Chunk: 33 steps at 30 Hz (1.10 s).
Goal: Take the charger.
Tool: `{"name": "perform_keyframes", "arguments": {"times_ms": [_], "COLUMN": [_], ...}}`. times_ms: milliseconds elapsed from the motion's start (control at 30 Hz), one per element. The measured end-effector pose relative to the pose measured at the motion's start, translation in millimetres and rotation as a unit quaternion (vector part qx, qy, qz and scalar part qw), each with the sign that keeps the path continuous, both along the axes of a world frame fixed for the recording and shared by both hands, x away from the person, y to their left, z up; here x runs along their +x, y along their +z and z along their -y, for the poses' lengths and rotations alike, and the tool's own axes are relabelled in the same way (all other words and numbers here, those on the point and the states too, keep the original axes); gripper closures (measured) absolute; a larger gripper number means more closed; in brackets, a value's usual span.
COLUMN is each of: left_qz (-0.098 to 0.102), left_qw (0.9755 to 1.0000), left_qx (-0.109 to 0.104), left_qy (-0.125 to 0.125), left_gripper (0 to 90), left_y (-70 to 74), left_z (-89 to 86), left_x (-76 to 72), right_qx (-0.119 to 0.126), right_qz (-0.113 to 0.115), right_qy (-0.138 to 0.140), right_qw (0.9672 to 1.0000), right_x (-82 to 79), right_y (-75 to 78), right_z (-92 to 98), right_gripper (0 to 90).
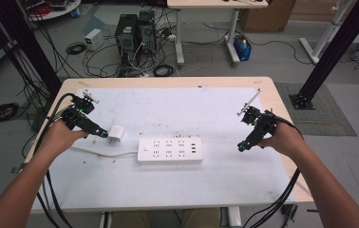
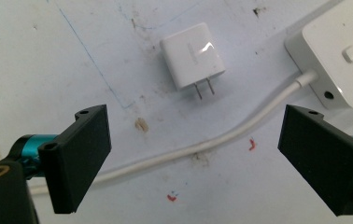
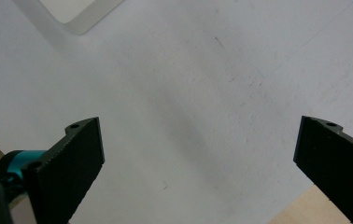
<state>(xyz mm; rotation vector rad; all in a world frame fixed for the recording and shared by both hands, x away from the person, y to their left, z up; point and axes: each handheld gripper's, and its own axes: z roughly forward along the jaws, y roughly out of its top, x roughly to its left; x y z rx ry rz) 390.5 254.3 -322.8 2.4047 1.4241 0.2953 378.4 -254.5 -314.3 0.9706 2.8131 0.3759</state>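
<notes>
The left tongs (image 1: 102,134) are spread wide and grasp nothing, their two black jaws hanging just above the bench (image 1: 168,102) and pointing at a small white plug-in charger (image 1: 116,134). In the left gripper view the charger (image 2: 193,56) lies flat on the white bench surface (image 2: 48,56) beyond the gap between the jaws, its two metal prongs turned toward the tongs (image 2: 191,161). A white power strip (image 1: 170,150) lies just beside the charger, on the side away from the left tongs, and its white cable (image 2: 202,144) curves across the bench between the jaws and the charger. The right tongs (image 1: 242,146) are also spread wide and empty, held low over bare bench well apart from the power strip's far end. In the right gripper view a rounded corner of the power strip (image 3: 79,11) sits beyond the open tongs (image 3: 198,158).
</notes>
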Motion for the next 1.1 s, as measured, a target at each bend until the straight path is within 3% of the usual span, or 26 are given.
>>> {"name": "perform_keyframes", "arguments": {"times_ms": [167,433,833,967,1100], "left_qz": [-0.011,0.001,-0.006,-0.011,-0.012], "left_qw": [0.9998,0.9993,0.9959,0.9965,0.9956], "left_qx": [0.003,-0.002,-0.018,-0.013,-0.007], "left_qy": [0.015,0.038,0.088,0.082,0.093], "left_gripper": [9.5,9.6,9.5,9.5,9.5], "left_y": [-10.8,-24.3,-51.9,-59.2,-69.2], "left_z": [6.4,13.1,27.3,30.4,33.0], "left_x": [10.2,23.8,41.6,45.2,49.0], "right_qx": [0.006,0.004,0.006,0.002,0.003], "right_qz": [0.002,0.003,0.003,0.003,0.003], "right_qy": [-0.001,0.004,-0.001,0.000,-0.001], "right_qw": [1.0000,1.0000,1.0000,1.0000,1.0000], "right_x": [0.8,2.6,4.6,5.2,5.4], "right_y": [-0.3,-2.1,-3.7,-4.2,-4.7], "right_z": [0.3,1.5,1.8,2.2,2.4], "right_gripper": [1.0,1.0,1.1,1.0,1.1]}}
